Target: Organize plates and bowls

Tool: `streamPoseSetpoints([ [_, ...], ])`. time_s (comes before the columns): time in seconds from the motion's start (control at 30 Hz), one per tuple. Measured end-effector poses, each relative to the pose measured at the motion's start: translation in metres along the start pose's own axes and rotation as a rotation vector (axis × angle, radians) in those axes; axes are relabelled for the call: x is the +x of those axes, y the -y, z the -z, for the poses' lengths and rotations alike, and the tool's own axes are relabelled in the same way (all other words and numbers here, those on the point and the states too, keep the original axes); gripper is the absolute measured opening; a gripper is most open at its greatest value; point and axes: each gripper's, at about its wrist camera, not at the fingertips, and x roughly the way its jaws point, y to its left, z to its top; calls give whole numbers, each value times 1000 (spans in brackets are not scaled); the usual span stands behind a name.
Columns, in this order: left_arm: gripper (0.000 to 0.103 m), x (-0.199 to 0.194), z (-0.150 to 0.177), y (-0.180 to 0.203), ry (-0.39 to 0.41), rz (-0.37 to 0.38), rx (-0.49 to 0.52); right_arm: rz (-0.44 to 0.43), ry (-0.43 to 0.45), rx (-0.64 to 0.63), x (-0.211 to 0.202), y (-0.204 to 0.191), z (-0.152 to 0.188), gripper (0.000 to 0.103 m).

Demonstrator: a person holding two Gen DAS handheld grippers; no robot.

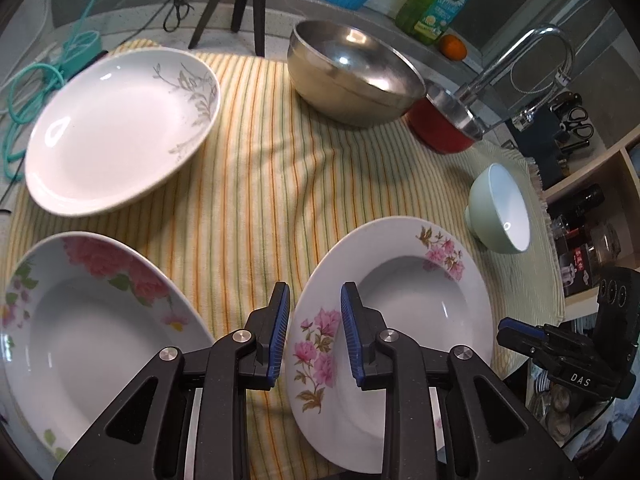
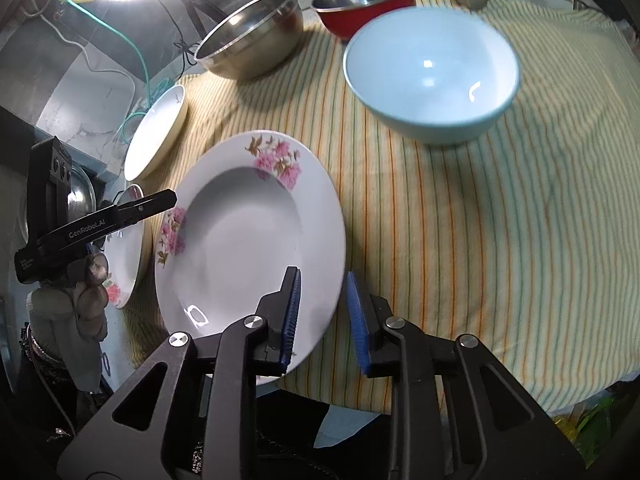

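On the yellow striped cloth (image 1: 248,168), far left, lies a plain white oval plate with a grey leaf pattern (image 1: 120,128). Near left, in front of it, sits a white deep plate with big pink peonies (image 1: 100,320). Just right of that plate hangs the left gripper (image 1: 314,332), its blue pads apart with the left rim of the white soup plate with small pink flowers (image 1: 400,300) running between them; I see a gap at each pad, so it looks released rather than clenched. The right gripper (image 2: 324,316) straddles the same plate's near right rim, jaws likewise parted, nothing pinched.

Further back stand a large stainless steel mixing bowl (image 1: 352,76) and, to its right, a red bowl with a steel lining (image 1: 440,128). On the right sits a pale blue-green ceramic bowl (image 2: 432,76), well apart from the plates.

The risk, to my eye: both grippers stand loose about one rim. If either lifts before closing firmly, the glazed edge may slip out and the plate drop back on the cloth or knock the peony plate just beside it. The rumpled cloth could also drag and shift the other dishes.
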Motion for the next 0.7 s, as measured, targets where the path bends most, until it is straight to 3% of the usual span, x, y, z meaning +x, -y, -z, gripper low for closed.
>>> streamPoseSetpoints([
  [0.1,36,-15,0,-5,38,-8,-9,-9,36,-16,-8,-6,-5,45],
  [0.37,36,-55,14,-39,131,-39,-106,-64,43,-94,-4,-41,-20,46],
  [0.7,36,-92,47,-94,213,-115,-279,-138,-11,-222,21,-99,-35,46],
])
